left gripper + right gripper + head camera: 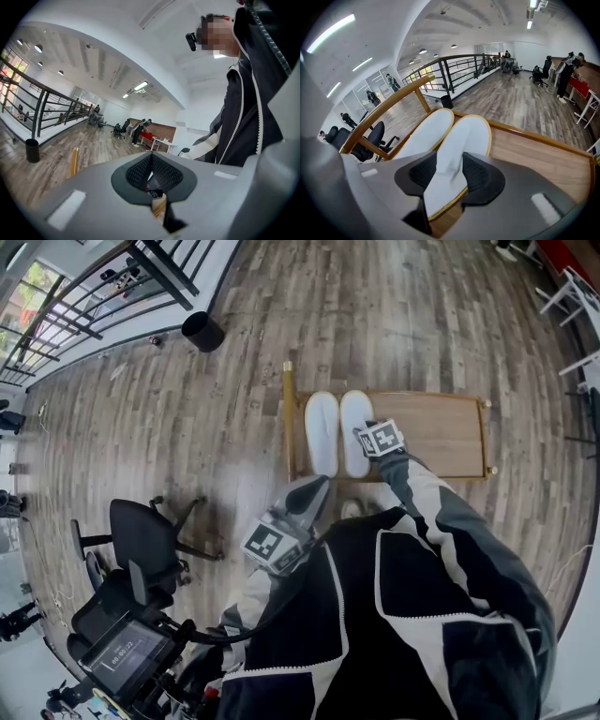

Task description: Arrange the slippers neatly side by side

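Observation:
Two white slippers with tan edging lie side by side on a low wooden platform (441, 432): the left slipper (322, 432) (423, 132) and the right slipper (355, 427) (465, 133). They touch along their inner edges, toes pointing away from me. My right gripper (367, 444) (450, 171) points down at the heel end of the right slipper. Its jaws stand apart on either side of that slipper, which rests flat on the wood. My left gripper (314, 491) (151, 171) hovers close to my body, short of the platform, pointing level. Its pads meet with nothing between them.
The platform has a raised wooden rail (384, 110) along its left end. A black bin (202, 331) stands on the plank floor beyond, near a metal railing (112, 282). A black office chair (141, 535) and a cart with a screen (122, 652) are at my left.

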